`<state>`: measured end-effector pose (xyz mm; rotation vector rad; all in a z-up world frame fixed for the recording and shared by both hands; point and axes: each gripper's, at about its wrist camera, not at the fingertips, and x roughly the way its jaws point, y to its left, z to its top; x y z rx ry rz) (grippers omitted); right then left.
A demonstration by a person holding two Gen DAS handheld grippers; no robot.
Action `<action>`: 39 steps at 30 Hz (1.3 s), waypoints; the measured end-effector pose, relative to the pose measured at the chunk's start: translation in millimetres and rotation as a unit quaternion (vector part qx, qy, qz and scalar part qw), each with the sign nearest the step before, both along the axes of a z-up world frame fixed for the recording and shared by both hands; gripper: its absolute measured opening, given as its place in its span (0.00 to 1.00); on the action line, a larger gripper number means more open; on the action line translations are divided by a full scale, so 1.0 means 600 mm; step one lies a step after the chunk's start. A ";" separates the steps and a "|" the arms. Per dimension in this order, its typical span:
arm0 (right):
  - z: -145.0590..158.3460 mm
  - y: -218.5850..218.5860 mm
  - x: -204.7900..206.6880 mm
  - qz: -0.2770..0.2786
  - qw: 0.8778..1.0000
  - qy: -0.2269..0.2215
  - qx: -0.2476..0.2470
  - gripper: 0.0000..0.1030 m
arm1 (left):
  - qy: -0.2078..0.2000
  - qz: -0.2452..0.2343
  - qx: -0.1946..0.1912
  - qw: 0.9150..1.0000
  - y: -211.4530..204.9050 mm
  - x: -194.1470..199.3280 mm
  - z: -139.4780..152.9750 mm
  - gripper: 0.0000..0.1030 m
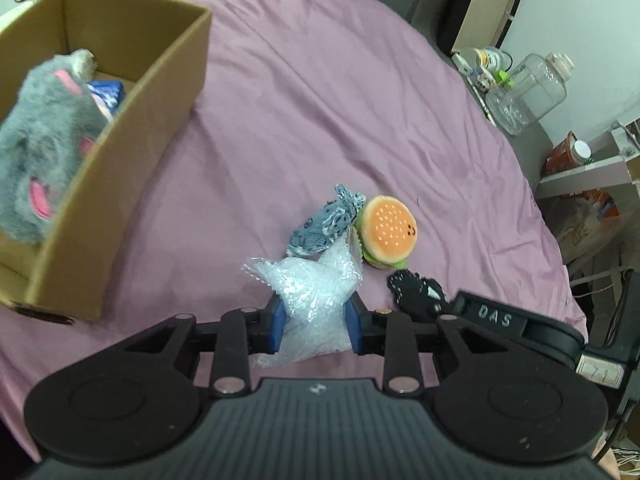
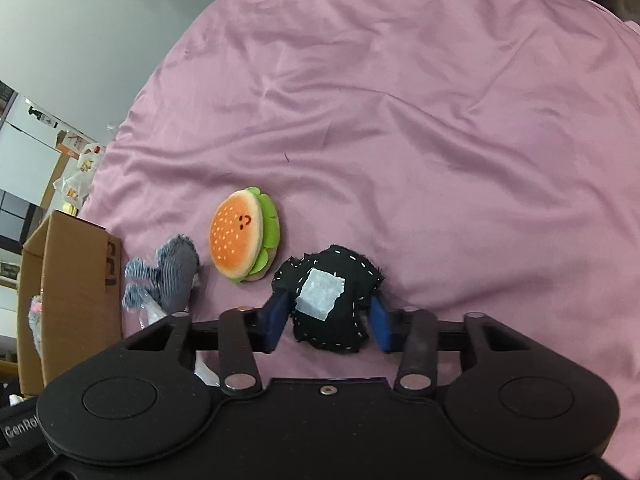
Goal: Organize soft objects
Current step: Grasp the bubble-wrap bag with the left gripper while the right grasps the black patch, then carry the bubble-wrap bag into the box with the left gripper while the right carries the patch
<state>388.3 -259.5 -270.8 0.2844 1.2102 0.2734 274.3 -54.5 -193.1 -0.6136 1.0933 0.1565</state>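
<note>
The left gripper (image 1: pixel 316 320), near "DAS" lettering, clamps a clear plastic bag (image 1: pixel 316 296) above the pink bed (image 1: pixel 320 100), while the right gripper (image 2: pixel 330 316) pinches a black stitched pouch (image 2: pixel 332 300) beside the burger plush (image 2: pixel 244 240).

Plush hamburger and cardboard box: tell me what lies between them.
In the right wrist view, a blue-grey denim pouch lies on the pink sheet between the plush hamburger and the cardboard box.

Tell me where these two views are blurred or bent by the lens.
Left wrist view: the grey plush toy and the near cardboard box wall are smeared, the burger plush sharp. Right wrist view: mostly sharp, slight blur on the denim scrap; both views curve the pink sheet at the edges.
</note>
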 end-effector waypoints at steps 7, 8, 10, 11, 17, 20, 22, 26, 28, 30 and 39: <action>0.036 0.009 -0.028 0.002 1.000 -0.021 -0.005 0.29 | -0.020 0.006 -0.001 1.000 0.029 -0.020 0.026 0.29; 0.042 0.009 -0.033 0.001 1.000 -0.025 -0.005 0.29 | -0.022 0.007 -0.002 1.000 0.033 -0.024 0.030 0.29; 0.053 0.011 -0.042 -0.001 1.000 -0.030 -0.004 0.29 | -0.025 0.008 -0.003 1.000 0.041 -0.032 0.038 0.29; 0.058 0.014 -0.045 -0.001 0.999 -0.033 -0.004 0.29 | -0.028 0.008 -0.004 1.000 0.045 -0.035 0.043 0.29; 0.094 0.028 -0.065 0.001 0.998 -0.055 -0.009 0.29 | -0.041 0.002 -0.001 0.999 0.070 -0.053 0.076 0.29; 0.115 0.039 -0.078 0.007 0.998 -0.068 -0.004 0.29 | -0.051 -0.001 0.006 0.999 0.085 -0.062 0.095 0.29; 0.129 0.049 -0.089 0.012 0.997 -0.078 -0.011 0.29 | -0.060 0.004 0.008 0.998 0.099 -0.070 0.109 0.29; 0.156 0.069 -0.105 0.017 0.995 -0.095 -0.013 0.29 | -0.074 0.012 0.016 0.997 0.127 -0.081 0.134 0.29; 0.169 0.074 -0.114 0.019 0.994 -0.103 -0.009 0.29 | -0.079 0.019 0.020 0.996 0.145 -0.089 0.144 0.29; 0.179 0.084 -0.121 0.021 0.994 -0.110 -0.006 0.29 | -0.084 0.024 0.028 0.996 0.161 -0.095 0.153 0.29; 0.213 0.131 -0.151 0.038 0.988 -0.148 -0.031 0.29 | -0.088 0.041 0.044 0.994 0.228 -0.117 0.168 0.29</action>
